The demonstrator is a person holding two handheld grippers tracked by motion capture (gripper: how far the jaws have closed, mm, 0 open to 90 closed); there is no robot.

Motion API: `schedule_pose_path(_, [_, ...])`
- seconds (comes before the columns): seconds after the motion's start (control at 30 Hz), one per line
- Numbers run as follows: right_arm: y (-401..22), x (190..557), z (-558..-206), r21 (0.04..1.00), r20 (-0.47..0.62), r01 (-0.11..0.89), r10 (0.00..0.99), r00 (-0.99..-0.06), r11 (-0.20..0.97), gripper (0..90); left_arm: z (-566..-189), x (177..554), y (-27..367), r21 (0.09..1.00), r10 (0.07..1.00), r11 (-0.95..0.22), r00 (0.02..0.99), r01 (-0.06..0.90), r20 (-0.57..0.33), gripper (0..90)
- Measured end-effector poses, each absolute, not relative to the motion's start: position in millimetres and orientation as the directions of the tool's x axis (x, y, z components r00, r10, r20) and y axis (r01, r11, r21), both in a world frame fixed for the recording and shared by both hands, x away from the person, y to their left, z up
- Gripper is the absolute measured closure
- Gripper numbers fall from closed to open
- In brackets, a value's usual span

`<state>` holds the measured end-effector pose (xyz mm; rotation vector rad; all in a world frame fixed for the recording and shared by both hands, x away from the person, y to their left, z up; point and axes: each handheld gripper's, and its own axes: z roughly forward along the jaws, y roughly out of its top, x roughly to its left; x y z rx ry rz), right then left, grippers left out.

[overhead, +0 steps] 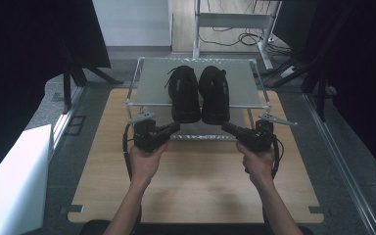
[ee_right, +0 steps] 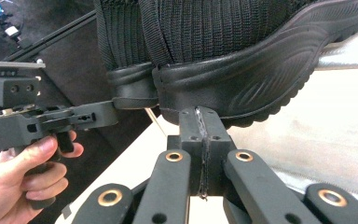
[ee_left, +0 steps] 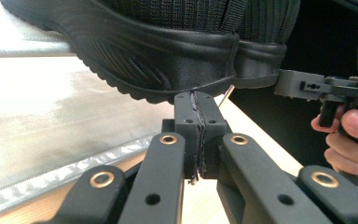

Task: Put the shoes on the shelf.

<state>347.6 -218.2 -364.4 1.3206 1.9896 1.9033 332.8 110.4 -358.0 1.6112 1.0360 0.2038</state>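
Note:
Two black shoes stand side by side on the grey top shelf (overhead: pixel 152 83) of a small metal rack, heels toward me: the left shoe (overhead: pixel 183 93) and the right shoe (overhead: pixel 214 93). My left gripper (overhead: pixel 176 128) is shut and empty, its tip just below the left shoe's heel. In the left gripper view the closed jaws of the left gripper (ee_left: pixel 196 100) sit right under the heel's sole (ee_left: pixel 158 60). My right gripper (overhead: pixel 225 127) is likewise shut and empty, and in the right gripper view the right gripper (ee_right: pixel 200 114) lies under the right shoe's heel (ee_right: pixel 242 65). I cannot tell whether either tip touches a sole.
The rack stands at the far half of a wooden tabletop (overhead: pixel 200 181). A white box (overhead: pixel 14 181) lies beyond the table's left edge. Dark curtains hang at both sides. A white desk frame with cables (overhead: pixel 235 24) stands behind the rack.

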Motion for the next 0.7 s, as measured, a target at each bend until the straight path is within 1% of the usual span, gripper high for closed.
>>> schedule_pose_path(0.1, [-217.4,351.0,-364.2,0.846,0.494,0.506,0.603,-0.627,-0.167,90.0,-356.6,337.0,110.0,0.859,0.72,0.041,0.581,0.51,-0.38,89.1])
schedule_pose_path(0.2, [-213.9,355.6,-364.8,0.85,0.473,0.504,0.646,-0.599,-0.155,89.9,-358.1,344.9,107.3,0.853,0.733,0.043,0.563,0.521,-0.381,88.9])
schedule_pose_path(0.3, [-214.7,366.8,-367.6,0.831,0.513,0.52,0.638,-0.574,-0.199,90.0,-358.0,353.2,105.9,0.848,0.734,0.054,0.555,0.527,-0.392,88.7])
schedule_pose_path(0.7, [-207.2,391.5,-370.6,0.816,0.531,0.532,0.657,-0.535,-0.225,89.9,-358.9,383.1,103.9,0.826,0.765,0.066,0.503,0.56,-0.402,88.6])
